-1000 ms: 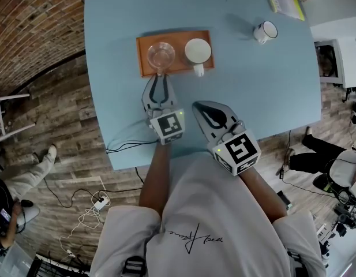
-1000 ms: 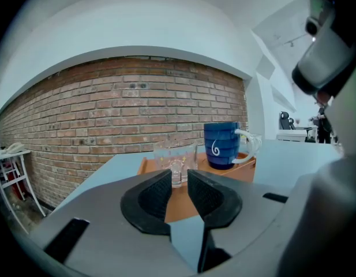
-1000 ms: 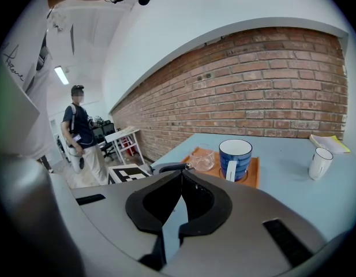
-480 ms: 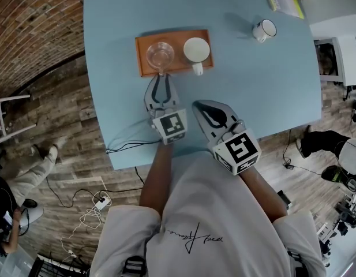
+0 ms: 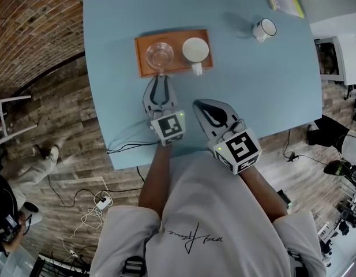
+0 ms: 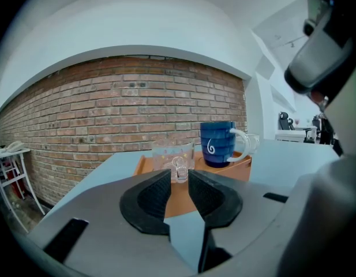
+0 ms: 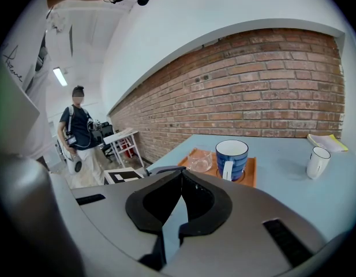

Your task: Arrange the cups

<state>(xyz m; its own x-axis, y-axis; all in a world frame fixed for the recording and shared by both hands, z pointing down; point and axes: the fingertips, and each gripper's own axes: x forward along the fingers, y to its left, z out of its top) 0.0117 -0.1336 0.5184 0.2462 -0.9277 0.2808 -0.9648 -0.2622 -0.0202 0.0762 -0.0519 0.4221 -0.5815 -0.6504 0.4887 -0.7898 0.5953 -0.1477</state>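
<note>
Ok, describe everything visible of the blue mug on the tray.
The blue mug stands upright on the right part of the orange tray, apart from the glass cup. Ridged blue outside with a white curl mark, white inside, seemingly empty; white handle facing the person. Looks ceramic. Only the tray touches it.

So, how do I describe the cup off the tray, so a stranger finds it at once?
On the light blue table, look to the far right, near the yellow booklet at the corner. There a white mug with a dark rim stands alone; the glass cup and the blue mug sit on the orange tray.
</note>
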